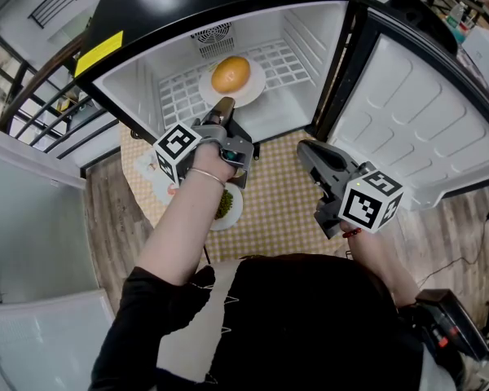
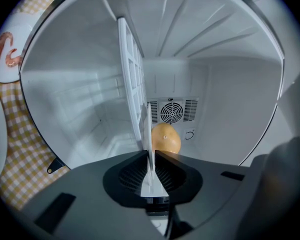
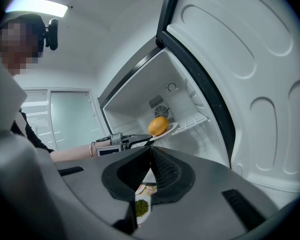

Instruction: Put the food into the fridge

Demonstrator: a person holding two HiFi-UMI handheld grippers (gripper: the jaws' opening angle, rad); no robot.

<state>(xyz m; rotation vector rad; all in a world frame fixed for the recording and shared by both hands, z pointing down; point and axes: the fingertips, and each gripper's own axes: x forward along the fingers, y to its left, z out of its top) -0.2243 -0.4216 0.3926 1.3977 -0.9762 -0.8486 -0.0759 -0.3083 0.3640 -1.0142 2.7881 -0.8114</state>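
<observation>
The open fridge (image 1: 147, 80) stands on a checked table (image 1: 285, 210), its door (image 1: 407, 104) swung to the right. A white plate (image 1: 254, 88) bearing an orange (image 1: 231, 74) appears to rest on its wire shelf (image 1: 289, 63). The left gripper (image 1: 222, 108) reaches level into the fridge, jaws clamped on the plate's near rim, the orange straight ahead. The right gripper (image 1: 306, 147) hangs outside, jaws together and empty. A plate of greens (image 1: 226, 204), beneath the left arm, likely goes next.
</observation>
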